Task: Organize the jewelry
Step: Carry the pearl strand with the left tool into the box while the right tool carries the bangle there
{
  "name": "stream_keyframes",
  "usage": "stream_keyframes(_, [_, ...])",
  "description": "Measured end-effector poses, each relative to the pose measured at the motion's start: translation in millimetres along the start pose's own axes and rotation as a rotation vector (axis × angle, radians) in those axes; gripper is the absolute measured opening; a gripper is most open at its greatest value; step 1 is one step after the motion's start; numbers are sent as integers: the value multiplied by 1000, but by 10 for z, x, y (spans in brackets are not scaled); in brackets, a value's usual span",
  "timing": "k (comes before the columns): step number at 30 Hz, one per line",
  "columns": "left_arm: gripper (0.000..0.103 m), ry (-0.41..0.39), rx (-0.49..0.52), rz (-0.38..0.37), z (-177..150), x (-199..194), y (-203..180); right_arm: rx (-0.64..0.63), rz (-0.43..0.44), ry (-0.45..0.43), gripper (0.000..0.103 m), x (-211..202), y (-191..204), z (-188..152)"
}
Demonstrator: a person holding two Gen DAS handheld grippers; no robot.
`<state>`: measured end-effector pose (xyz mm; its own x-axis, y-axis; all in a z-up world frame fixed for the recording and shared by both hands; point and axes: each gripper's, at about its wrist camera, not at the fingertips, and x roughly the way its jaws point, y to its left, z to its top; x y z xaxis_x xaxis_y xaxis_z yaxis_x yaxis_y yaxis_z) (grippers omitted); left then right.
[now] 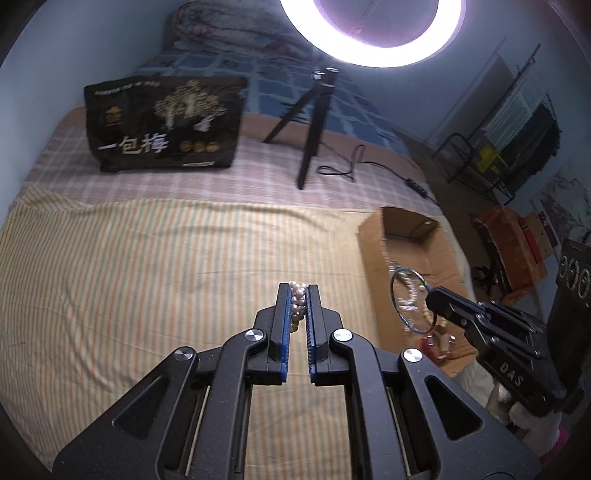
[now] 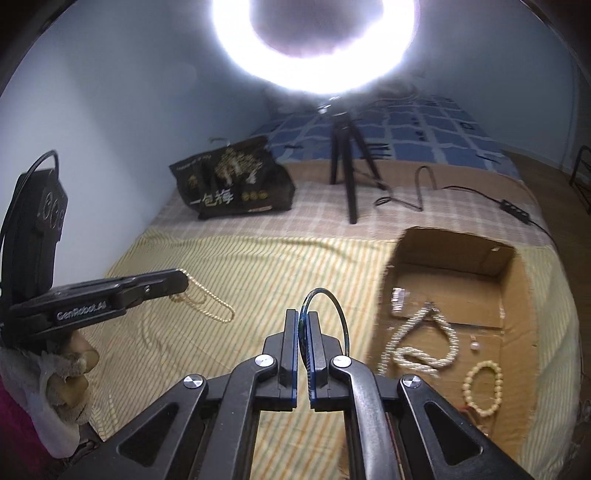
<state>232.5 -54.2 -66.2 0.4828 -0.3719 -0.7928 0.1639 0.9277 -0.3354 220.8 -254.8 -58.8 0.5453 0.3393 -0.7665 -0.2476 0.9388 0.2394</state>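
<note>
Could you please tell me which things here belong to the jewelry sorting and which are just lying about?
Job:
- pearl strand in left tongs
- thin bangle in right tongs
- cardboard box
- bead bracelet

Lying about:
- black snack bag
- ring light
- tripod

A ring light [image 1: 371,33] blazed overhead on its black tripod [image 1: 314,122], washing out the pale blue wall [image 2: 129,92]. The bed [image 1: 147,258] wore a yellow striped sheet, a checked cloth and a blue patterned blanket [image 1: 229,70] further back. A dark printed bag [image 1: 162,122] stood near the wall. A black cable [image 1: 373,166] trailed off the bed's edge; a metal rack [image 1: 517,147] stood beyond.
</note>
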Motion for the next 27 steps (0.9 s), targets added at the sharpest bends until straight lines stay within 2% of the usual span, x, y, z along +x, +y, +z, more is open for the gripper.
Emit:
stream_keyframes(11, [5, -31, 109, -79, -72, -66, -654, 81, -72, -59, 1, -401, -513, -13])
stream_keyframes(27, [5, -4, 225, -162, -235, 110, -1388, 176, -141, -60, 1, -423, -1074, -20])
